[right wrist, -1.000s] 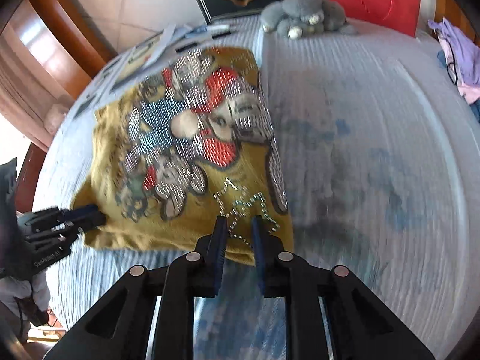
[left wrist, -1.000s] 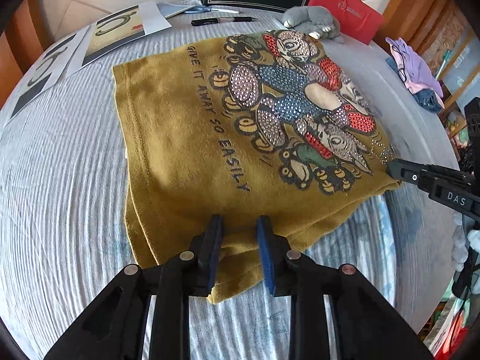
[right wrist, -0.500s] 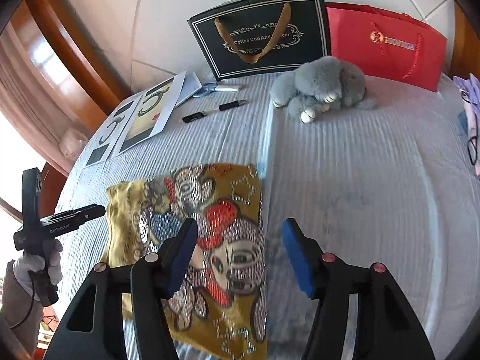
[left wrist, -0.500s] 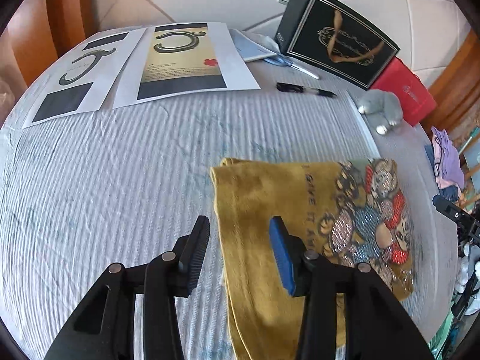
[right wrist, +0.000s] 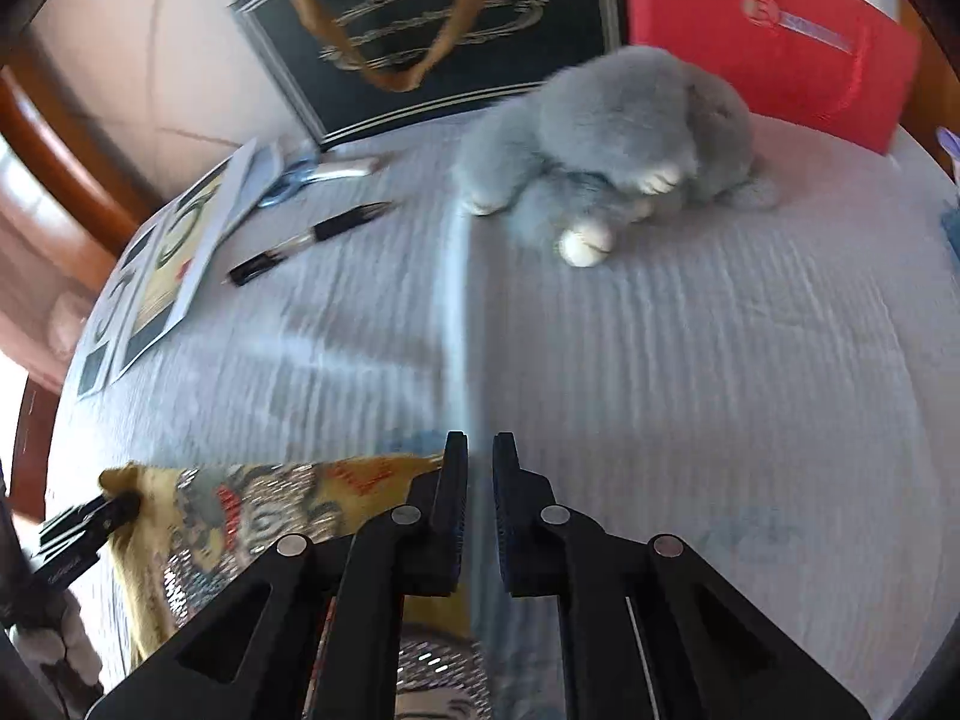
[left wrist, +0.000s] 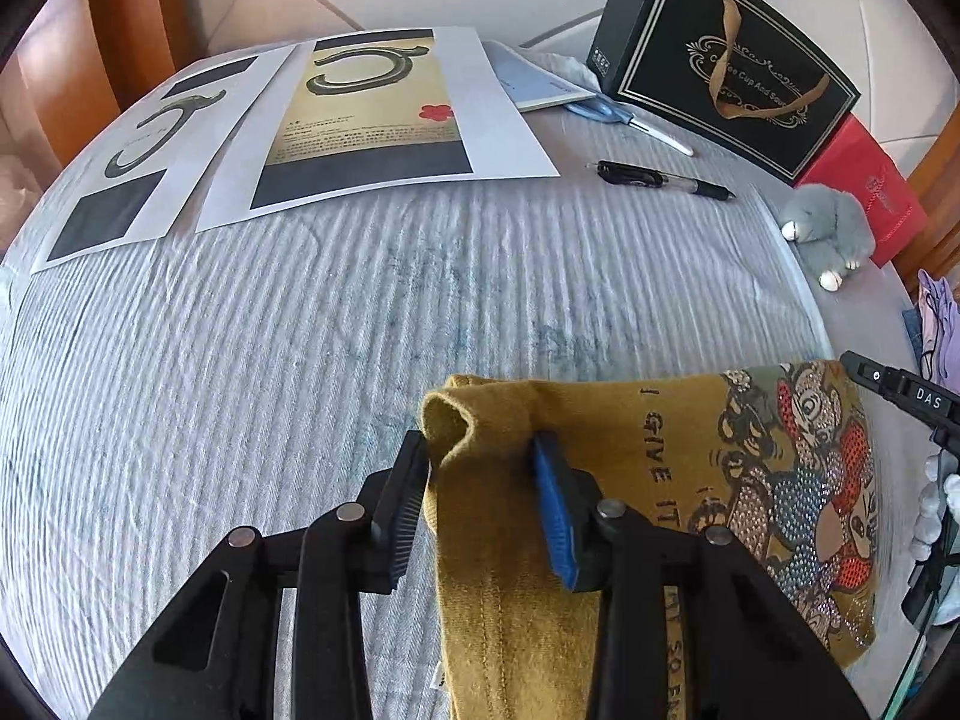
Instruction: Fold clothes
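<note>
Left gripper (left wrist: 480, 498) pinches mustard shirt (left wrist: 600, 480)'s bunched far corner, right gripper (right wrist: 479, 504) narrow at the other corner, grip unclear; shirt near bed (left wrist: 300, 330)'s front edge, so lift both level and lay edges flush.

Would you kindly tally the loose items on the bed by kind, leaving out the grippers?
Mustard T-shirt: 1
Printed sheets: 2
Booklet: 1
Scissors: 1
Pen: 1
Gift bags, black and red: 2
Grey plush toy: 1
Total: 9
</note>
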Action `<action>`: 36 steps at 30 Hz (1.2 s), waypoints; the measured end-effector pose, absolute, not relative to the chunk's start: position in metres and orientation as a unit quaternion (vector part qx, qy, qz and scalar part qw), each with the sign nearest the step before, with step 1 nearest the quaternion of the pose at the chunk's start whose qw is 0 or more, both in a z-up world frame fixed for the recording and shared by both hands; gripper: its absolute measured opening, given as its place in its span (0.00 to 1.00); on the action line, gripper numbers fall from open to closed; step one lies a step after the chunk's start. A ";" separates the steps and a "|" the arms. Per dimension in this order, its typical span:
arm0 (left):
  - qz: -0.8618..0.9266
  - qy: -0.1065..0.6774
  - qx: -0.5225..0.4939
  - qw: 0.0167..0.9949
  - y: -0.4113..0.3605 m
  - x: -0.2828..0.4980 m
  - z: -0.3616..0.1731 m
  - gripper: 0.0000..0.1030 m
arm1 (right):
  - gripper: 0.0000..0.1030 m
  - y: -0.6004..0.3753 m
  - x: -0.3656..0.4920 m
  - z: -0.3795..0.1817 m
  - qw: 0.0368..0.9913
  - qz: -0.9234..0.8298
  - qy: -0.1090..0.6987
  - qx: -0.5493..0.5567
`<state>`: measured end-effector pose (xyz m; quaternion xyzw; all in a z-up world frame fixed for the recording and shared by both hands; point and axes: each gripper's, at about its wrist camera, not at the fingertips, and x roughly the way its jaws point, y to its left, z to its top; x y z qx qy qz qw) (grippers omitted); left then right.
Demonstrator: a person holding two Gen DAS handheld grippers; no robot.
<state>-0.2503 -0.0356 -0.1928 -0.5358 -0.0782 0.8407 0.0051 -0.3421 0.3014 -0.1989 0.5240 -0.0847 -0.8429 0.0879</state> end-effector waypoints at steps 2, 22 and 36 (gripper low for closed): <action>0.840 -0.078 -0.538 0.005 -0.037 -0.250 -0.191 0.37 | 0.06 0.318 -0.339 -0.199 0.087 -0.840 -0.120 0.521; 0.822 -0.011 -0.566 0.051 0.004 -0.133 -0.188 0.37 | 0.00 0.308 -0.219 -0.193 0.163 -0.809 -0.073 0.559; 0.827 0.022 -0.554 0.087 0.021 -0.075 -0.184 0.37 | 0.06 0.316 -0.140 -0.192 0.183 -0.813 -0.078 0.548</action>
